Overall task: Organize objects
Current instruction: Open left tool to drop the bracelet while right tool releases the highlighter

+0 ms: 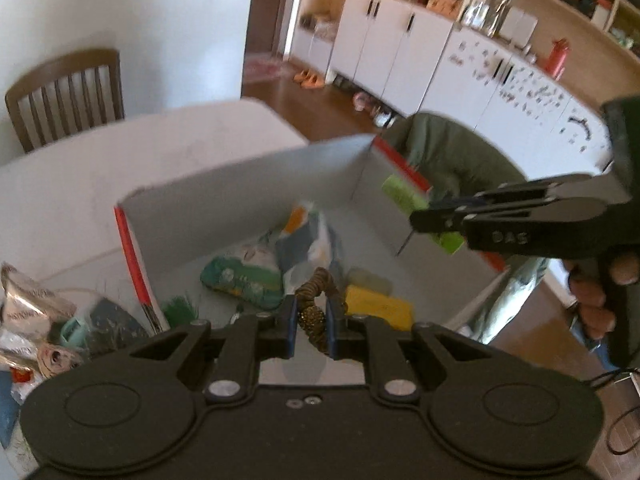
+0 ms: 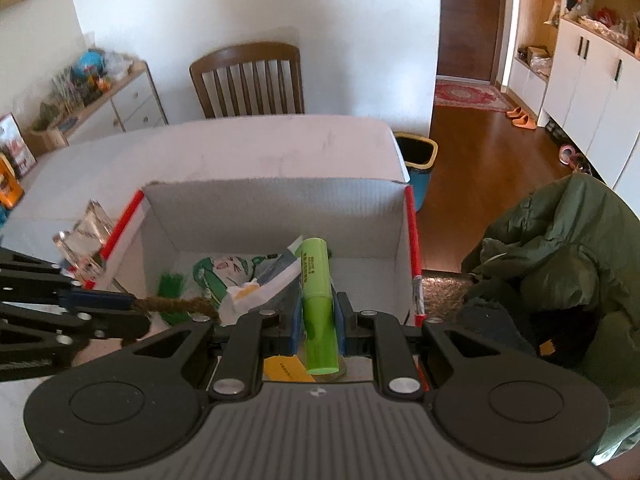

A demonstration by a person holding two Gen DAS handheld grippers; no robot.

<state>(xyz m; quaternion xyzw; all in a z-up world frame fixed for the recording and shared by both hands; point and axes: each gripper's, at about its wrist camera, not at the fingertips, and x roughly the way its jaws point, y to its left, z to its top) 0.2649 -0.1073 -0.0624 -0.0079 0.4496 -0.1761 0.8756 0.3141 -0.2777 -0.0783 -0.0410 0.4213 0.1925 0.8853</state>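
Fingers on my left gripper [image 1: 311, 326] clench a brown scrunchie [image 1: 316, 312]; my right gripper [image 2: 319, 320] grips a green highlighter [image 2: 317, 304], both over the white box [image 2: 272, 204].

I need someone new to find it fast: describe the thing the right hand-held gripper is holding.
Start at the white cardboard box with red edges on the white table. Above its near right part, the right hand-held gripper is shut on a highlighter pen, pointing away toward the box's far wall. It is the only smooth, bright lime-green cylinder there; the left hand-held gripper beside it holds a brown hair scrunchie instead.
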